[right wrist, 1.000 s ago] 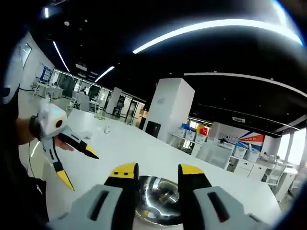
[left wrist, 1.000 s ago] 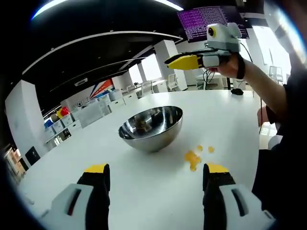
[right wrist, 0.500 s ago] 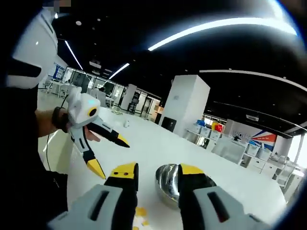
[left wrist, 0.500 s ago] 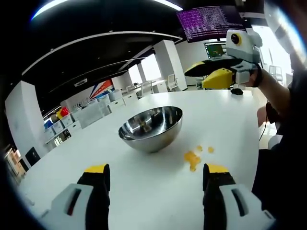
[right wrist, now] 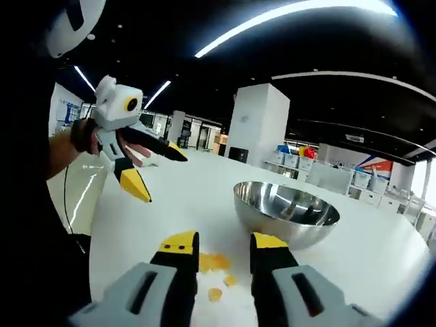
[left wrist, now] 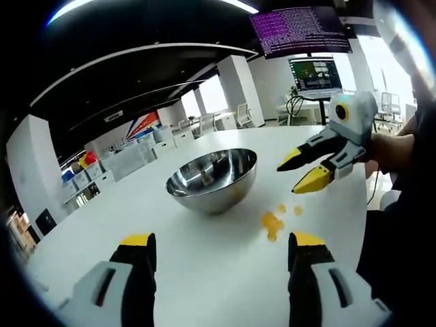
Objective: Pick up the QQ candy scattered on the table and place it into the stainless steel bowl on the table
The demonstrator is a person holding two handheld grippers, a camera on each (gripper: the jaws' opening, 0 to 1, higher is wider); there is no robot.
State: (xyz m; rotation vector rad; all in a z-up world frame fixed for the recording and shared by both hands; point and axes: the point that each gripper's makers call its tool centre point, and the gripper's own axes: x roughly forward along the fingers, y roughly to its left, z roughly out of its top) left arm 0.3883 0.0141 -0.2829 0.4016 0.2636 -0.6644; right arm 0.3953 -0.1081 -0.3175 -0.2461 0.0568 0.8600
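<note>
On the white table (left wrist: 204, 272), the stainless steel bowl (left wrist: 212, 178) stands upright. Right of it lies a clump of yellow QQ candy (left wrist: 272, 223) with two small pieces (left wrist: 298, 210) beside it. My left gripper (left wrist: 221, 245) stands wide open and empty, well short of bowl and candy. My right gripper (left wrist: 294, 176) hovers open just above the candy, jaws pointing toward the bowl. In the right gripper view, the right gripper (right wrist: 225, 242) is open with the candy (right wrist: 214, 261) between and beyond its jaws. The bowl (right wrist: 286, 214) sits right of it, and the left gripper (right wrist: 158, 174) is at the left.
A person's hand (left wrist: 392, 151) holds the right gripper, with a dark sleeve along the table's right edge (left wrist: 371, 197). Screens (left wrist: 300, 30) hang at the far end. Desks and storage bins (left wrist: 102, 170) line the room beyond the table.
My right gripper has come down from high above the bowl to just over the candy, and its view now tilts onto the table. The left gripper, bowl and candy have stayed put.
</note>
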